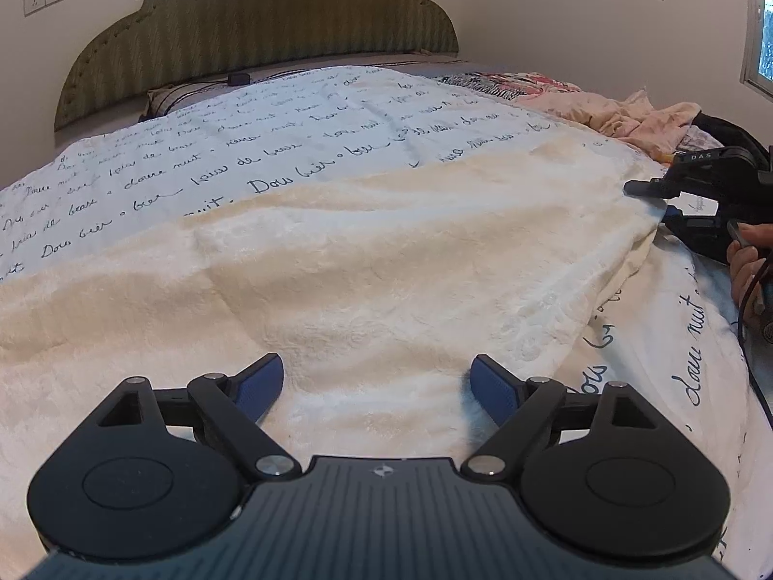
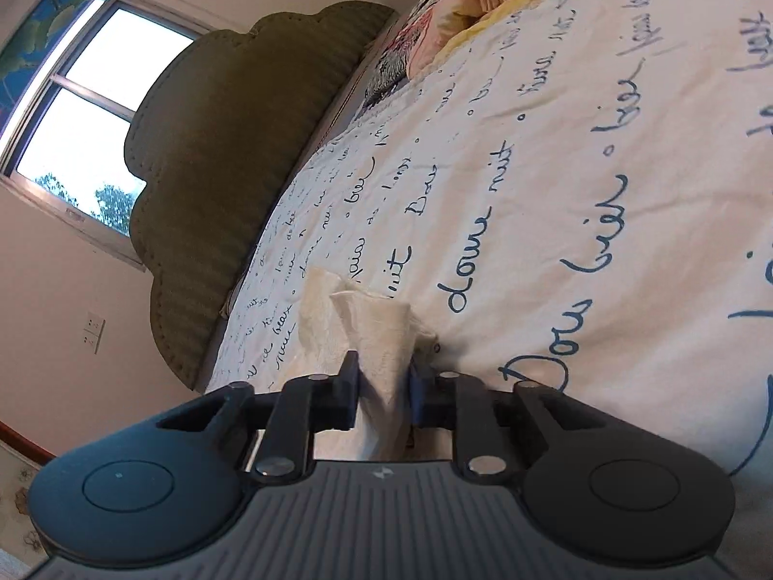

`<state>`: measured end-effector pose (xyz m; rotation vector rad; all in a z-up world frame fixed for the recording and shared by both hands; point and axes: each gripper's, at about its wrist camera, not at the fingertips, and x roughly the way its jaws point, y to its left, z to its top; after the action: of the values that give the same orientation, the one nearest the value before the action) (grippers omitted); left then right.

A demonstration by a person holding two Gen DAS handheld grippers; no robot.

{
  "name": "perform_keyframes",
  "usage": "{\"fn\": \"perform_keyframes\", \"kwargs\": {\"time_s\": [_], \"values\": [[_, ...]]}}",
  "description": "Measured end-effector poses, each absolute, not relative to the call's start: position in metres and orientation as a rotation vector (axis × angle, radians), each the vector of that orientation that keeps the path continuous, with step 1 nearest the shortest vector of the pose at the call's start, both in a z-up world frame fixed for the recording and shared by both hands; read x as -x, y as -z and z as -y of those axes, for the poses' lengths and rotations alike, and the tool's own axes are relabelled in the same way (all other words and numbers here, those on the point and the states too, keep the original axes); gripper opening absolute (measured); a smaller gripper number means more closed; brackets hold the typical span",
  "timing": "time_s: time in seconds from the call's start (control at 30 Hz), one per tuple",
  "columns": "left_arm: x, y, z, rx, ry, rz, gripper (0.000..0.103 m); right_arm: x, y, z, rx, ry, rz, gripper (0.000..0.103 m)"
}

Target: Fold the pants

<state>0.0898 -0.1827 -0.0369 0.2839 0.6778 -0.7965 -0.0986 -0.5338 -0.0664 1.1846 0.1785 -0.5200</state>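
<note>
The right tool is clenched on a bunched edge of the cream fleece pants, the fabric pinched between its blue pads and standing up in a small peak. The left tool is released, its blue pads spread wide just above the pants with nothing between them. The pants lie spread across the white bedspread printed with dark cursive script, near its foot end.

The risk, as I judge it, is that only a narrow pinch of plush cloth is held on the right; pulling it across could let it slip out, or drag the whole garment askew, since the left side is not pinned.

The left wrist view shows the full spread of the pants, the right tool at their far edge and the person's hand on it. The right wrist view alone shows the grip itself, and a window beside the green scalloped padded headboard.
</note>
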Motion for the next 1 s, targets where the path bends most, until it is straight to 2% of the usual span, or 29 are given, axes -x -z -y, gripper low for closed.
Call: {"fn": "perform_keyframes", "kwargs": {"time_s": [0.1, 0.23, 0.4, 0.53, 0.7, 0.87, 1.0], "values": [[-0.091, 0.032, 0.179, -0.256, 0.773, -0.666, 0.086, 0.102, 0.06, 0.527, -1.136, 0.523, -0.141, 0.017], [-0.094, 0.021, 0.17, -0.187, 0.735, -0.634, 0.086, 0.094, 0.019, 0.499, -0.915, 0.44, -0.106, 0.016], [-0.105, 0.009, 0.154, -0.02, 0.711, -0.637, 0.087, 0.056, -0.039, 0.407, -0.285, 0.238, -0.248, 0.016], [-0.124, 0.011, 0.137, 0.2, 0.724, -0.744, 0.087, 0.026, -0.028, 0.325, 0.161, 0.106, -0.423, 0.016], [-0.153, 0.022, 0.128, 0.552, 0.85, -0.926, 0.089, 0.018, -0.011, 0.294, 0.267, 0.052, -0.456, 0.016], [-0.165, 0.024, 0.153, 0.722, 0.969, -1.023, 0.095, 0.03, -0.013, 0.287, 0.308, 0.062, -0.428, 0.016], [-0.174, 0.027, 0.177, 0.797, 0.961, -1.084, 0.092, 0.046, -0.014, 0.276, 0.357, 0.04, -0.393, 0.017]]}}
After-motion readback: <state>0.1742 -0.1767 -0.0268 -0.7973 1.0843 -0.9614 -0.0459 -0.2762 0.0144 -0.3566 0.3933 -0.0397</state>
